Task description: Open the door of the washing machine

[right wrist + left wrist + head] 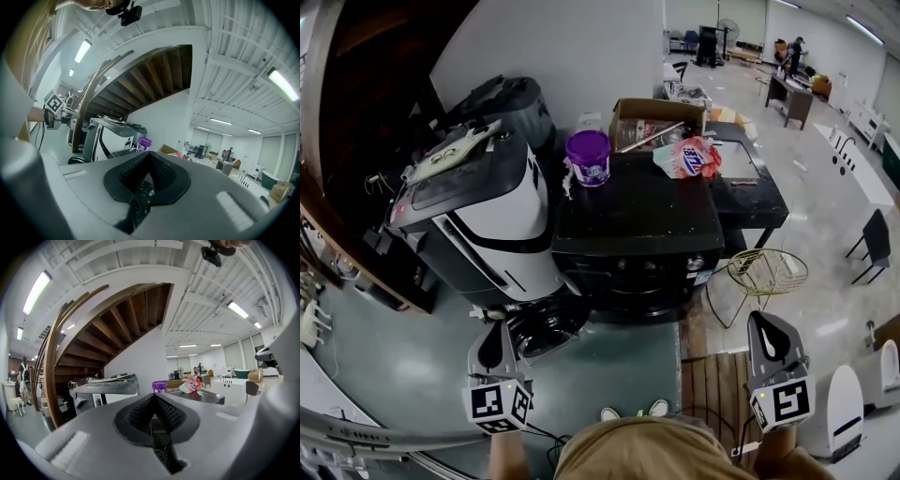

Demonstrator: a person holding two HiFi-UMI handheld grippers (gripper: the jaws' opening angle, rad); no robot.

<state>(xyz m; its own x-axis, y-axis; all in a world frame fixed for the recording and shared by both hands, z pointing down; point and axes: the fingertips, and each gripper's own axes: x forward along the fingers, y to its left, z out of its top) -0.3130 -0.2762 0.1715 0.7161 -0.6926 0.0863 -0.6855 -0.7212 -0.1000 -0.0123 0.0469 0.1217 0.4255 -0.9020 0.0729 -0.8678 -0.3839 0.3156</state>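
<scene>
The black washing machine stands in the middle of the head view, its knobbed control strip facing me. The door below that strip is in shadow, and I cannot tell how it stands. My left gripper is shut and empty, held level short of the machine's front left corner. My right gripper hangs to the machine's right, apart from it, also shut on nothing. In the left gripper view the closed jaws point at the machine's dark top. The right gripper view shows its closed jaws.
A purple tub, a red-and-white bag and a cardboard box sit on the machine's top. A white-and-black appliance leans at its left. A wire stool stands at its right. A wooden stair rises at the left.
</scene>
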